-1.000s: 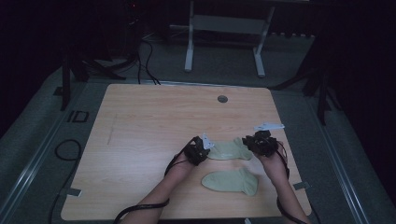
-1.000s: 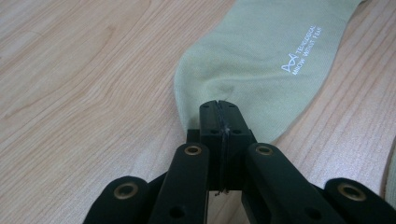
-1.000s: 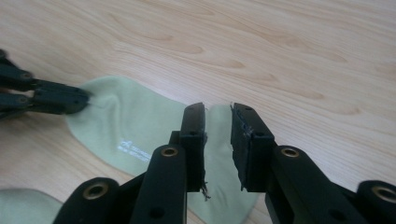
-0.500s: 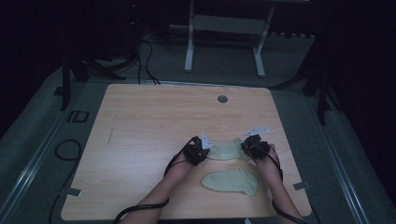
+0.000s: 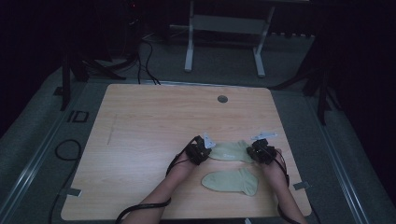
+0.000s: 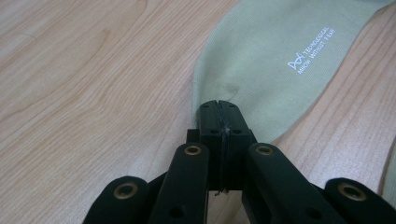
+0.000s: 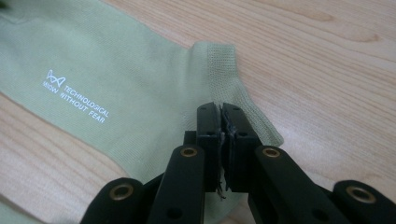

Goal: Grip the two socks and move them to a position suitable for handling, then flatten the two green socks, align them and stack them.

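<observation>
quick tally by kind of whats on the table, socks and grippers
pale green socks: 2, one stretched between the grippers, one lying nearer the person
grippers: 2, the left gripper and the right gripper, each shut on an end of the farther sock
total: 4

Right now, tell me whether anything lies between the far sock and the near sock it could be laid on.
Nothing visible does: bare table separates the far sock, pinched at both ends by the left tongs and right tongs, from the near sock.
</observation>
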Available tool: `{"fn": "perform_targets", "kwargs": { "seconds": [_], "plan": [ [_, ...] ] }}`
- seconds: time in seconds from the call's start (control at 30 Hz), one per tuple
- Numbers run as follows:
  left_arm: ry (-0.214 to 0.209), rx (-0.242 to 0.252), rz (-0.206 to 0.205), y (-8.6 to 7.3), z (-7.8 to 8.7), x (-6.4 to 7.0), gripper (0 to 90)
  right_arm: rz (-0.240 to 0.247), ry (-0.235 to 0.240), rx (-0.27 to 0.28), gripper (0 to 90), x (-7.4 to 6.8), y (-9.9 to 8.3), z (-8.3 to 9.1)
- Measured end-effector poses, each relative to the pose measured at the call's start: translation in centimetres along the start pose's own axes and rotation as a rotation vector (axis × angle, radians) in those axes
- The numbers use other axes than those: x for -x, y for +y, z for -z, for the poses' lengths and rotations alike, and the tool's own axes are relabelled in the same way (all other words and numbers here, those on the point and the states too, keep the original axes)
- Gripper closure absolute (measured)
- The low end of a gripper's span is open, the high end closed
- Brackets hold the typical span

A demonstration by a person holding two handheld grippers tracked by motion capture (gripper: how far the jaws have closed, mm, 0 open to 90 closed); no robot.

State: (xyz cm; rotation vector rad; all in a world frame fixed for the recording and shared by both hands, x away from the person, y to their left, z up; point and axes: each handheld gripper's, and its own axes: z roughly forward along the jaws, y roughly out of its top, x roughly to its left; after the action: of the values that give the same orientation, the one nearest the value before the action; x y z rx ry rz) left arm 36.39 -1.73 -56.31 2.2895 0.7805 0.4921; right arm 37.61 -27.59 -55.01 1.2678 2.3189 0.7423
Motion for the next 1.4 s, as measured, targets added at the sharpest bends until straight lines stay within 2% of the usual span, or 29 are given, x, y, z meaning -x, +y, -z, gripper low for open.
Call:
{"fn": "perform_targets", "kwargs": {
  "seconds": [0.1, 0.27, 0.37, 0.5, 0.57, 0.6, 0.77, 0.9, 0.97, 1.13, 1.17, 1.23, 1.4],
  "plan": [
    [-0.006, -0.003, -0.009, -0.2, 0.3, 0.2, 88.9, -0.002, 0.001, 0.0, 86.0, -0.2, -0.1, 0.1],
    [-0.007, -0.012, 0.007, -0.2, 0.3, 0.0, 88.3, 0.005, 0.002, 0.004, 85.0, -0.5, 0.0, 0.0],
    [-0.007, -0.013, 0.018, -0.2, 0.5, -0.1, 84.4, -0.006, 0.008, 0.011, 81.8, -0.4, 0.1, -0.1],
    [-0.066, -0.011, 0.064, -0.2, 0.7, -0.2, 59.7, -0.021, 0.025, 0.025, 72.2, -0.3, 0.1, 0.3],
    [-0.05, -0.005, 0.061, -0.2, 0.7, 0.0, 50.7, -0.024, 0.033, 0.033, 70.4, -0.2, 0.3, 0.5],
    [-0.055, 0.002, 0.072, -0.1, 0.8, 0.0, 46.5, -0.022, 0.039, 0.037, 69.3, -0.2, 0.4, 0.7],
    [-0.075, 0.026, 0.085, 0.1, 1.7, -0.1, 44.2, -0.004, 0.067, 0.045, 60.5, -0.5, 0.8, 1.4],
    [-0.068, 0.014, 0.085, 0.3, 2.0, -0.1, 44.2, -0.004, 0.072, 0.064, 59.3, -0.6, 0.8, 2.1],
    [-0.093, 0.027, 0.104, 0.6, 2.8, 0.1, 43.5, -0.007, 0.081, 0.07, 59.2, -0.7, 0.8, 2.4],
    [-0.101, 0.036, 0.103, 0.6, 3.6, 0.3, 40.8, 0.007, 0.094, 0.079, 58.0, -0.9, 0.5, 3.1],
    [-0.122, 0.046, 0.106, 0.4, 4.4, 0.5, 40.8, 0.015, 0.098, 0.081, 57.3, -1.1, 0.3, 3.5],
    [-0.129, 0.052, 0.101, 0.1, 5.2, 0.9, 40.3, 0.032, 0.125, 0.088, 55.6, -1.7, -0.3, 4.5],
    [-0.157, 0.024, 0.069, -1.1, 6.7, 2.3, 41.5, 0.082, 0.128, 0.082, 56.4, -2.8, -1.9, 6.2]
  ]
}}
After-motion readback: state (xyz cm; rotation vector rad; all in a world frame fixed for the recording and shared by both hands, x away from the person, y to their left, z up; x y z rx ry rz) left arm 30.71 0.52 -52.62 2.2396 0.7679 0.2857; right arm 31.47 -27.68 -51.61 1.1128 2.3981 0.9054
